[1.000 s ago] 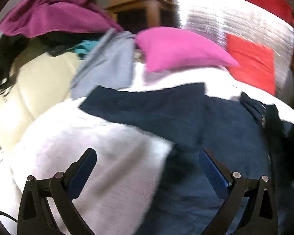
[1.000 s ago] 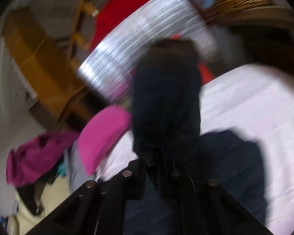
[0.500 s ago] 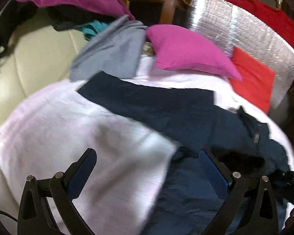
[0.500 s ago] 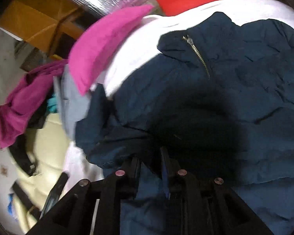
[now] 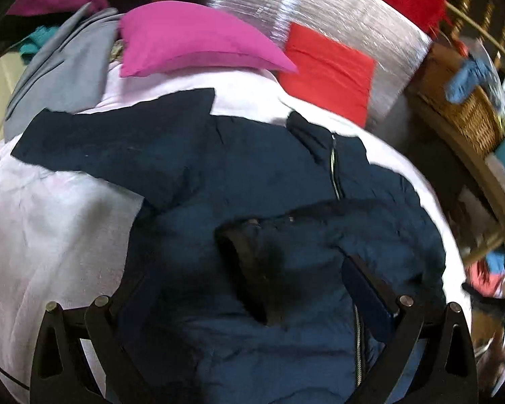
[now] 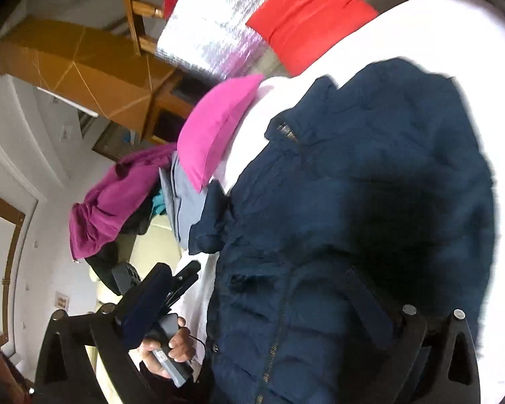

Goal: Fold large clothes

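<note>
A dark navy puffer jacket point(image 5: 239, 181) with a front zip lies on a white bedsheet point(image 5: 50, 222). One sleeve point(image 5: 111, 141) lies stretched out to the left; the other sleeve point(image 5: 320, 229) is folded across the jacket's front. My left gripper point(image 5: 249, 289) is open just above the jacket's lower part. In the right wrist view the jacket point(image 6: 370, 202) fills the middle, and my right gripper point(image 6: 262, 299) is open over it, holding nothing. The left gripper and the hand holding it show at lower left in the right wrist view point(image 6: 165, 303).
A pink pillow point(image 5: 192, 43), a grey garment point(image 5: 60, 74) and a red cushion point(image 5: 326, 70) against a silver quilted board point(image 5: 336, 17) lie at the bed's head. A wicker basket point(image 5: 471, 114) stands right. Magenta clothes point(image 6: 118, 195) hang on a cream chair.
My right gripper let go of the jacket sleeve, which now lies folded across the jacket's front, and opened. My left gripper moved right, over the jacket.
</note>
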Motion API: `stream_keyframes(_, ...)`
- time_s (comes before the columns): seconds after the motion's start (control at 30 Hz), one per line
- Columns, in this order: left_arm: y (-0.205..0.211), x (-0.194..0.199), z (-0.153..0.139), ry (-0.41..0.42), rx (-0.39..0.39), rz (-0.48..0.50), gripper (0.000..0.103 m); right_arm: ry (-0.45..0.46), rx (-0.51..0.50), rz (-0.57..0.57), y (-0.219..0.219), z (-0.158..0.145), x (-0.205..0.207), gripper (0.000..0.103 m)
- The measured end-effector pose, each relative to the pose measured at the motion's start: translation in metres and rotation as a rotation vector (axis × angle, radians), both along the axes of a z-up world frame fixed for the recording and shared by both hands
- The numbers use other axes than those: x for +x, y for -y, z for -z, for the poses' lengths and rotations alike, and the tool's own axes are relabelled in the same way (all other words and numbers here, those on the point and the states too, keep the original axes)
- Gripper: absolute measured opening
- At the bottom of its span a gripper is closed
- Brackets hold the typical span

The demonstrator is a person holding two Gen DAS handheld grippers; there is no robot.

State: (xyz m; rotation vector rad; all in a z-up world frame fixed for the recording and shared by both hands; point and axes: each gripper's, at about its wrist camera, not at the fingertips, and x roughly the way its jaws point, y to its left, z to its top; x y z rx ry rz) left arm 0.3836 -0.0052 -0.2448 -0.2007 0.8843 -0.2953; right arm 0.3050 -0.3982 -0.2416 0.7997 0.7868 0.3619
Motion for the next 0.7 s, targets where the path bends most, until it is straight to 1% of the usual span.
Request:
stream_keyframes(0.03,0.001,0.0,0.004,-0.02,0.007,0.012,0.103,-0.004,-0.051,0.064,0.014,0.0,-0.004,0.103)
stream_keyframes(0.07,0.002,0.001,0.007,-0.044,0.004,0.017,0.103,-0.008,-0.067,0.107,0.028,0.003,-0.006,0.103)
stream_keyframes(0.13,0.001,-0.002,0.016,-0.104,-0.033,0.029,0.103,-0.033,-0.1,0.229,0.055,0.007,-0.002,0.103)
stream_keyframes(0.2,0.002,-0.002,0.022,-0.145,-0.076,0.049,0.103,-0.048,-0.125,0.3,0.074,0.014,0.011,0.103)
stream_keyframes(0.27,0.004,-0.004,0.026,-0.157,-0.108,0.052,0.1,-0.078,-0.119,0.323,0.081,0.023,0.027,0.103)
stream_keyframes(0.3,0.005,-0.003,0.027,-0.164,-0.134,0.053,0.091,-0.1,-0.128,0.326,0.082,0.03,0.039,0.103)
stream_keyframes(0.33,0.006,-0.002,0.029,-0.174,-0.158,0.06,0.074,-0.131,-0.139,0.328,0.082,0.039,0.05,0.102)
stream_keyframes(0.37,0.01,0.0,0.032,-0.192,-0.195,0.081,0.068,-0.158,-0.142,0.328,0.08,0.047,0.061,0.097)
stream_keyframes(0.4,0.014,0.003,0.034,-0.2,-0.21,0.091,0.063,-0.176,-0.14,0.322,0.077,0.053,0.069,0.093)
stream_keyframes(0.43,0.018,0.005,0.037,-0.204,-0.217,0.098,0.057,-0.209,-0.15,0.314,0.073,0.06,0.078,0.077)
stream_keyframes(0.47,0.023,0.007,0.039,-0.206,-0.21,0.101,0.051,-0.241,-0.181,0.316,0.068,0.065,0.085,0.06)
stream_keyframes(0.5,0.028,0.01,0.039,-0.203,-0.209,0.113,0.042,-0.252,-0.208,0.314,0.062,0.065,0.088,0.052)
stream_keyframes(0.57,0.033,0.016,0.037,-0.174,-0.208,0.114,0.034,-0.239,-0.258,0.326,0.062,0.063,0.084,0.042)
stream_keyframes(0.63,0.033,0.024,0.034,-0.136,-0.207,0.096,0.018,-0.224,-0.293,0.332,0.059,0.059,0.081,0.036)
stream_keyframes(0.7,0.036,0.033,0.026,-0.061,-0.197,0.08,0.014,-0.231,-0.293,0.337,0.063,0.064,0.078,0.035)
